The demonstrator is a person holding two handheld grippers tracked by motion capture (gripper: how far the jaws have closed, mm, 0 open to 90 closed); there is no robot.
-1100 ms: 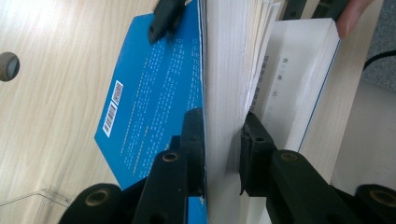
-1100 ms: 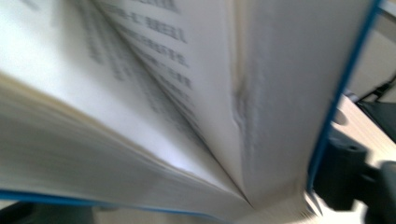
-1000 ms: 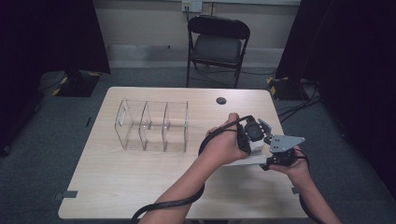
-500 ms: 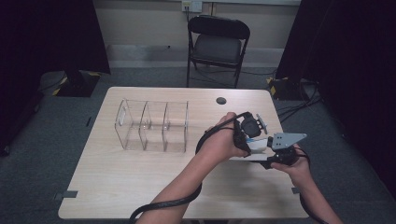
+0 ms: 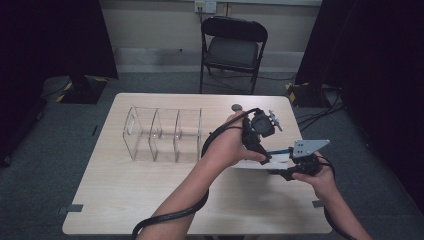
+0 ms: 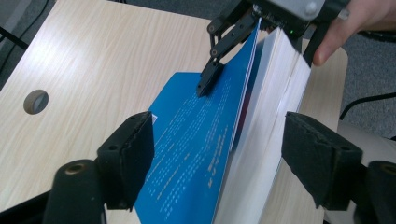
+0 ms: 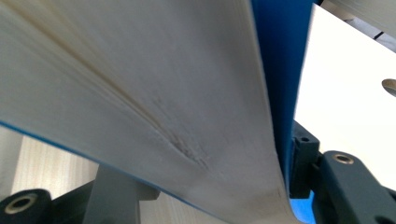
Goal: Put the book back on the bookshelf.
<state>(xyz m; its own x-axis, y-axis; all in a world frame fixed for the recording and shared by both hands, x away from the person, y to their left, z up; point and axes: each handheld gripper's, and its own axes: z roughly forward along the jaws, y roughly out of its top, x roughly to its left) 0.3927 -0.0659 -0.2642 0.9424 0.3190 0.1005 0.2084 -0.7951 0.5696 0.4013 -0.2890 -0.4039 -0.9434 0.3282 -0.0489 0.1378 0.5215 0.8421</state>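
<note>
A thick paperback book (image 6: 201, 154) with a blue cover stands on its edge, tilted, over the right part of the table (image 5: 150, 200). My right gripper (image 5: 282, 162) is shut on its far end, and its jaws have just closed a little further. From that gripper's camera the pale page block (image 7: 140, 93) bends between the jaws, with the blue cover (image 7: 280, 70) to the right. My left gripper (image 6: 219, 163) has just been opening. Its pads stand on either side of the book without pressing on it. From above, the left gripper (image 5: 264, 154) points down at the book's near end.
A clear plastic organizer (image 5: 165, 135) with three compartments stands left of the hands. A round cable hole (image 5: 236, 107) lies near the table's far edge. A black folding chair (image 5: 232, 47) stands behind the table. The left gripper's cable (image 5: 170, 217) trails off the front edge.
The left hand has lifted a little and its jaws have come apart off the book. The right hand has stayed in place with the book.
</note>
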